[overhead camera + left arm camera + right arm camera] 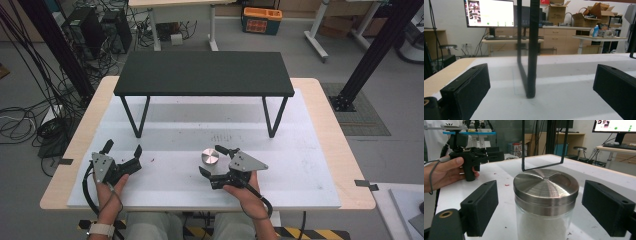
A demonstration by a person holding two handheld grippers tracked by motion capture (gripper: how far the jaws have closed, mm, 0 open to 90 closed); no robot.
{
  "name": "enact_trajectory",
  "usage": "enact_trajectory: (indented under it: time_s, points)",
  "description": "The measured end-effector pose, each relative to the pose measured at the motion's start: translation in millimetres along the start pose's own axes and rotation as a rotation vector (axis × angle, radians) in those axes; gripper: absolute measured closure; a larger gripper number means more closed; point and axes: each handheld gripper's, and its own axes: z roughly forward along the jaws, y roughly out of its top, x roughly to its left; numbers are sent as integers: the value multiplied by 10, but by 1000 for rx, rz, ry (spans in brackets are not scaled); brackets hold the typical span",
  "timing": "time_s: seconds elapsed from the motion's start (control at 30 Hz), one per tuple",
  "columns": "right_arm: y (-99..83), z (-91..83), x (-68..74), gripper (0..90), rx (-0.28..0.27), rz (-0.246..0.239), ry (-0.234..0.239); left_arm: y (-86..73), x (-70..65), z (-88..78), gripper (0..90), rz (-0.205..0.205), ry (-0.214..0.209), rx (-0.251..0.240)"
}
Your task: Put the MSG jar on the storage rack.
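A light wooden bench [327,107] carries a white mat [300,150]. On the mat stands a low black shelf [202,72] with a flat dark top and thin black wire legs. All places below are given relative to this shelf.

In front of the shelf, on the person's side and roughly under its middle, a glass jar [210,156] stands upright on the mat. It has a round brushed-metal lid [546,184] and white contents showing through the glass.

The right tool [219,162] is held in the person's right hand [243,192], in front of the shelf and just on the near side of the jar. Its two black jaws stand wide apart, one on each side of the jar, with a clear gap between each jaw and the glass. In the right gripper view the jar sits between the jaws, close to the camera.

The left tool [122,148] is held in the person's left hand [109,190], in front of the shelf's left leg [530,50] and well apart from the jar. Its jaws are also spread wide with nothing between them. In the left gripper view that leg stands on the mat straight ahead, between the two jaws but farther off.
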Motion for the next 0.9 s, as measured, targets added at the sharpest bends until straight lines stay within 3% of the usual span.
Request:
enact_trajectory:
  time_s: [0.7, 0.9]
  points:
    - [6, 61, -47, 419, 29, 5, 10, -1, 3, 0, 12, -1, -2, -1]
    - [34, 61, -41, 422, 39, -2, 8, -1, 3, 0, 12, -1, -2, 0]
